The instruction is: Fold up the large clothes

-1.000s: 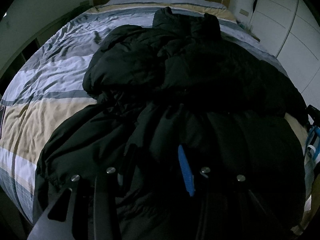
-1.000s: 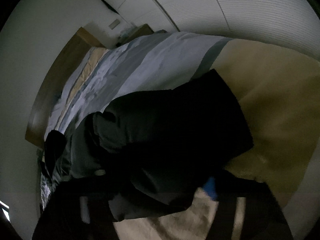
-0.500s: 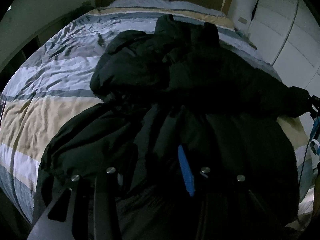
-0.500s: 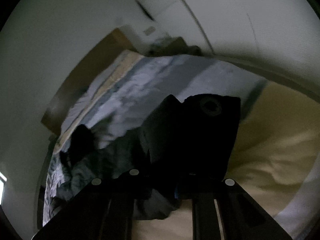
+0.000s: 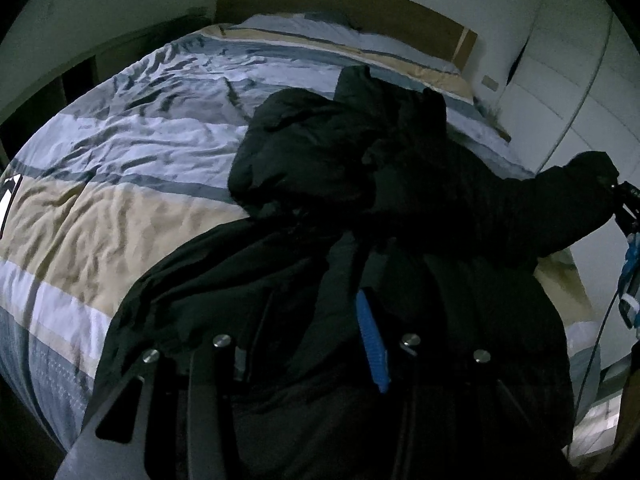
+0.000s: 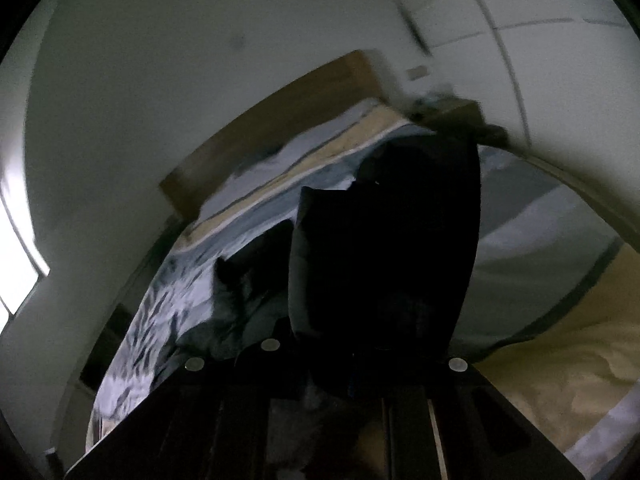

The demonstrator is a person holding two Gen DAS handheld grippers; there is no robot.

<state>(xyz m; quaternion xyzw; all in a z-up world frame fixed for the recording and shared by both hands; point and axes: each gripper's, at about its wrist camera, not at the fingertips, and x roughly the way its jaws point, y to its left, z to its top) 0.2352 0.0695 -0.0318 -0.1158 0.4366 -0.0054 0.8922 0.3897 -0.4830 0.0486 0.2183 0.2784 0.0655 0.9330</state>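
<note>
A big black padded jacket (image 5: pixel 360 184) lies on the striped bed, collar toward the headboard. My left gripper (image 5: pixel 312 320) is at the jacket's hem; black cloth bunches between its fingers and the blue pad (image 5: pixel 372 344) shows, so it is shut on the hem. My right gripper (image 6: pixel 360 360) is shut on the jacket's right sleeve (image 6: pixel 384 248) and holds it lifted off the bed; the cuff stands up in front of the lens. That raised sleeve (image 5: pixel 576 188) and the right gripper (image 5: pixel 624 204) show at the right edge of the left wrist view.
The bed (image 5: pixel 120 168) has a blue, white and tan striped cover and a wooden headboard (image 5: pixel 344 4). White wardrobe doors (image 5: pixel 568 72) stand along the right side. A dark shelf unit (image 5: pixel 80 76) stands at the left.
My right gripper has lifted the sleeve up off the bed and swung it upward. The left gripper has stayed on the hem, shifting slightly.
</note>
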